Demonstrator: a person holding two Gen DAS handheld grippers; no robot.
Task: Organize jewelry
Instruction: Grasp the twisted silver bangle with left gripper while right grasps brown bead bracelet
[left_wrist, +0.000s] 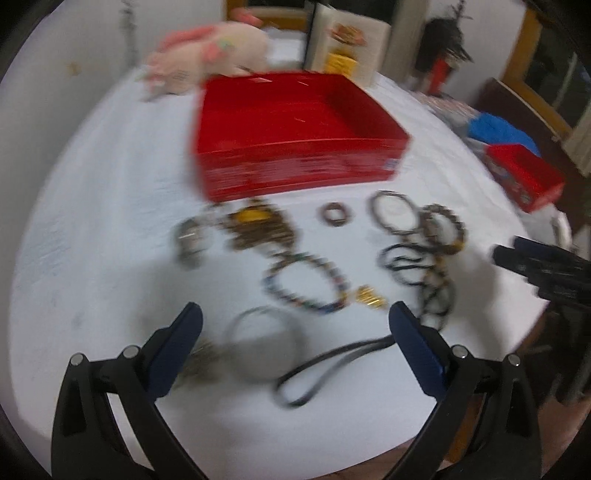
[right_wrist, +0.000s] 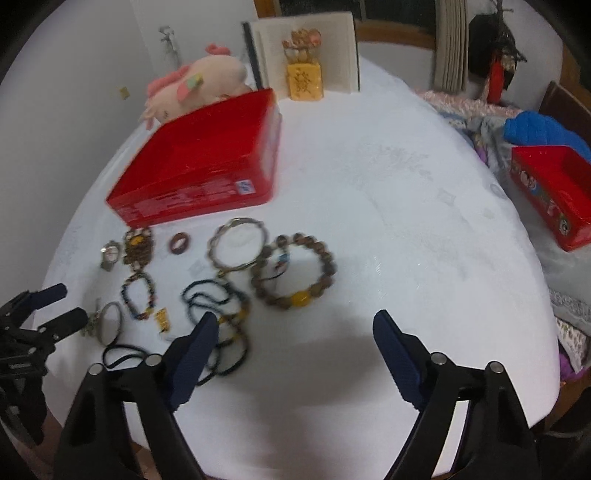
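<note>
Red box (right_wrist: 199, 162) stands far-left on the white desk (right_wrist: 388, 221); bracelets (right_wrist: 293, 271) lie near it. Left tongs (left_wrist: 295, 332) and right tongs (right_wrist: 295, 332) hover released, grasping nothing.

Bracelets (right_wrist: 293, 271), bangles (right_wrist: 238, 243), cords (right_wrist: 218, 317) and a ring (right_wrist: 179, 243) lie scattered left of centre, below the open red box (right_wrist: 199, 162).
</note>
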